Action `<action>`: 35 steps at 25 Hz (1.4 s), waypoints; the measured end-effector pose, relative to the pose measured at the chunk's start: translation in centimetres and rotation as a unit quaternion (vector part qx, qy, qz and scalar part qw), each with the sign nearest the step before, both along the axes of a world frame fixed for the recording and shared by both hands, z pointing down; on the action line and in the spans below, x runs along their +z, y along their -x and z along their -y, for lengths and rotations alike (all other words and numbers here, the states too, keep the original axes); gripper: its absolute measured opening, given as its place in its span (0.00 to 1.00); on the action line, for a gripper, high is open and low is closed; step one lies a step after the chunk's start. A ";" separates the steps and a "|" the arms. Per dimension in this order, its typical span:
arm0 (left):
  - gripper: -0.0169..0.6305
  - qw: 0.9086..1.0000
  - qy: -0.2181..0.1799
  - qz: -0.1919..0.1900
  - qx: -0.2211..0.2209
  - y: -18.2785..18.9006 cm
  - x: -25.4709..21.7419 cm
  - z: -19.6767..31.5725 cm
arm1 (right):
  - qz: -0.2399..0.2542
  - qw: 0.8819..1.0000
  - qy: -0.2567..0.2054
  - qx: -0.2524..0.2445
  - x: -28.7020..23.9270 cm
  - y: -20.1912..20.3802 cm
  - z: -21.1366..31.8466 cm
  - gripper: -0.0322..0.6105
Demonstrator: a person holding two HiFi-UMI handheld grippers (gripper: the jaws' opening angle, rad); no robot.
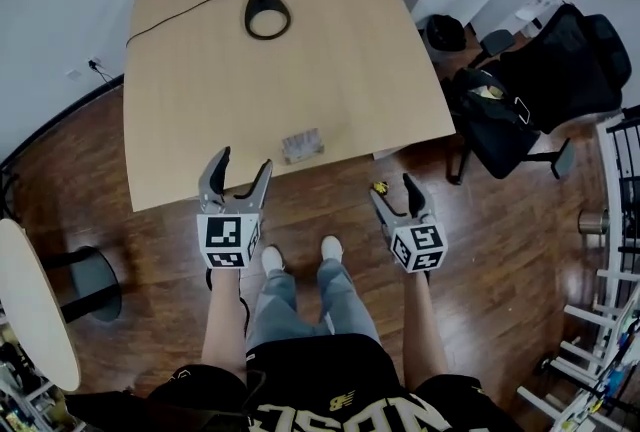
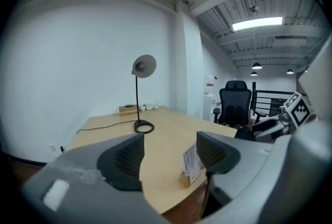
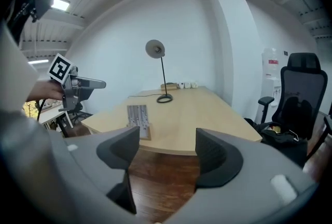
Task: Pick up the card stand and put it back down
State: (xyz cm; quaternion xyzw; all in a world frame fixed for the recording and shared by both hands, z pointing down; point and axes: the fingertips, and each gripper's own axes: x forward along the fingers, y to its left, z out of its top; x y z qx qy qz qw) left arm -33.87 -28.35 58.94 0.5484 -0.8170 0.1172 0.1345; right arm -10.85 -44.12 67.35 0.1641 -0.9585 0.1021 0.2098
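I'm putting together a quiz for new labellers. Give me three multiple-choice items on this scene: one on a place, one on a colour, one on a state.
1. Where on the table is the card stand?
A. At the far end
B. Near the edge closest to the person
C. Dead centre

2. What colour is the table top?
A. Light wood
B. White
C. Black

3. How are the left gripper and the right gripper?
A. Left shut on the card stand
B. Right shut on the card stand
C. Both open, holding nothing

Answers:
1 B: the head view shows it just inside the near edge.
2 A: every view shows pale wood.
3 C: each gripper view shows its jaws apart, gripping nothing.
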 end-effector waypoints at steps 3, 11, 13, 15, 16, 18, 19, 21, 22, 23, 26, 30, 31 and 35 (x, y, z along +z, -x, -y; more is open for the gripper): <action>0.55 1.000 0.011 -0.008 0.010 -0.1 1.1 -0.1 | -0.029 0.999 -0.016 -0.013 1.6 -3.4 2.6 0.58; 0.55 0.999 0.024 0.005 0.030 1.6 1.0 -0.4 | -0.076 0.992 -0.038 -0.092 4.0 -6.7 9.5 0.58; 0.55 0.999 0.029 0.004 0.022 2.4 1.4 -0.9 | -0.084 0.985 -0.043 -0.146 4.4 -5.2 10.1 0.58; 0.55 0.999 0.033 0.001 0.014 3.0 1.8 -1.5 | -0.093 0.973 -0.046 -0.204 4.6 -3.2 10.6 0.58; 0.55 0.999 0.035 0.000 0.010 3.2 2.0 -1.7 | -0.095 0.967 -0.046 -0.230 4.5 -2.1 10.8 0.58; 0.55 0.999 0.039 -0.004 0.002 3.6 2.4 -2.3 | -0.094 0.956 -0.042 -0.275 4.4 0.3 11.0 0.58; 0.55 0.999 0.041 -0.006 -0.003 3.8 2.6 -2.7 | -0.092 0.950 -0.040 -0.296 4.4 1.6 10.8 0.58; 0.55 0.999 0.044 -0.009 -0.013 4.2 3.0 -3.4 | -0.091 0.935 -0.038 -0.340 4.8 4.1 10.0 0.58; 0.55 0.999 0.044 -0.011 -0.018 4.3 3.2 -3.7 | -0.092 0.928 -0.035 -0.360 5.1 5.3 9.4 0.58; 0.55 0.999 0.045 -0.012 -0.022 4.4 3.3 -3.8 | -0.093 0.920 -0.030 -0.379 5.5 6.5 8.6 0.58; 0.55 0.998 0.047 -0.014 -0.030 4.6 3.6 -4.1 | -0.086 0.896 -0.012 -0.436 7.0 9.6 5.5 0.58; 0.55 0.998 0.043 -0.021 -0.042 5.1 3.6 -5.1 | -0.091 0.863 -0.001 -0.496 8.8 13.8 1.0 0.58; 0.55 0.998 0.043 -0.022 -0.044 5.2 3.6 -5.3 | -0.089 0.857 0.001 -0.508 9.1 14.9 -0.1 0.58; 0.55 0.998 0.047 -0.022 -0.045 5.6 3.6 -6.1 | -0.095 0.831 -0.011 -0.547 10.4 17.8 -3.9 0.58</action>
